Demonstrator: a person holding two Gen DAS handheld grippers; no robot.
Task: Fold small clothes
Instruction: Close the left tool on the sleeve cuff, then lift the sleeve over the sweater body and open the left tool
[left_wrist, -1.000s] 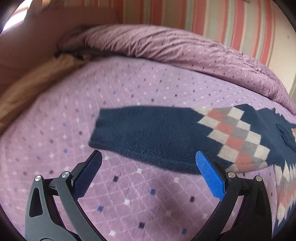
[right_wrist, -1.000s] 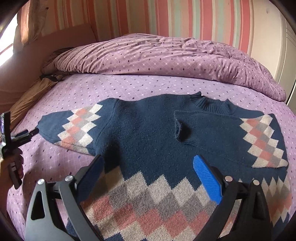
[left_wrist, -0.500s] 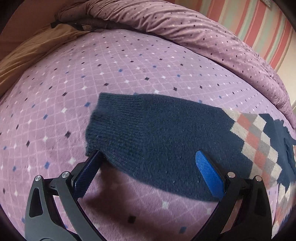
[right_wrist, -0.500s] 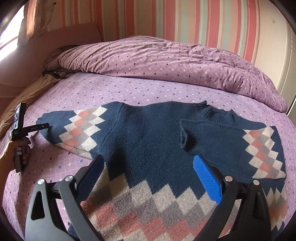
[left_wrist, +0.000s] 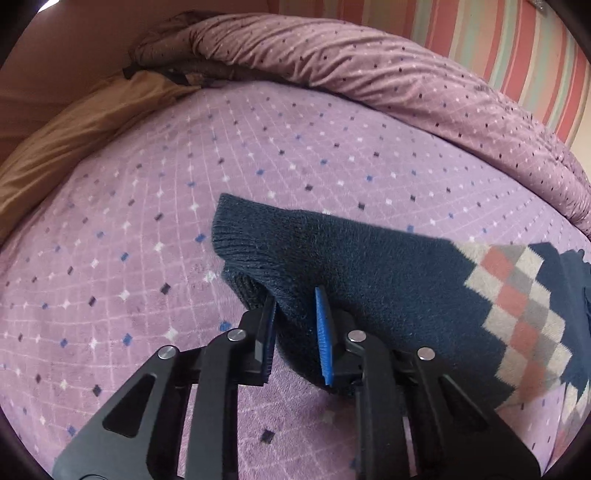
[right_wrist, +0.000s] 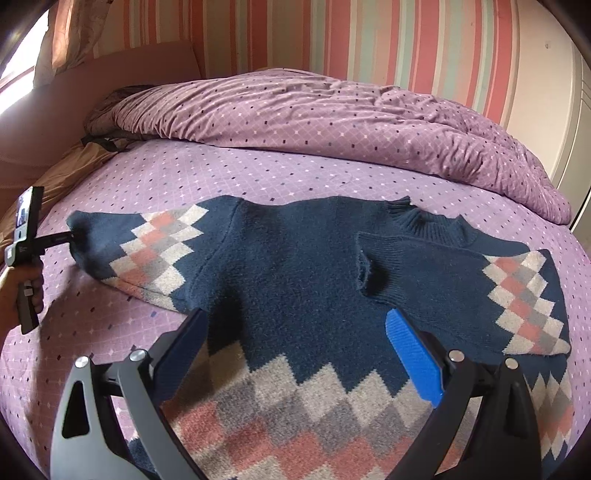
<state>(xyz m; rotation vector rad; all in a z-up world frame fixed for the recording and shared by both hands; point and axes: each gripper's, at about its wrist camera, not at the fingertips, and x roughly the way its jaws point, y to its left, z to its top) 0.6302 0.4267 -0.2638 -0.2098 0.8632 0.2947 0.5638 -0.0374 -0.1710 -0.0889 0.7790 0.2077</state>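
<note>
A navy sweater (right_wrist: 288, 266) with pink, grey and cream diamonds lies flat on the purple bed. Its right sleeve (right_wrist: 461, 280) is folded across the chest. Its left sleeve (left_wrist: 369, 280) stretches out to the left. My left gripper (left_wrist: 295, 299) is shut on the near edge of that sleeve's cuff, which is bunched between the blue pads; it also shows in the right wrist view (right_wrist: 70, 236). My right gripper (right_wrist: 299, 328) is open and empty, hovering over the sweater's lower body.
A rumpled purple duvet (right_wrist: 332, 122) is heaped along the back of the bed. A tan sheet (left_wrist: 74, 125) and a headboard lie to the left. A striped wall (right_wrist: 369, 40) stands behind.
My left gripper moved in onto the left sleeve's cuff and closed on it, lifting and bunching the edge. My right gripper stayed open above the sweater, rising slightly.
</note>
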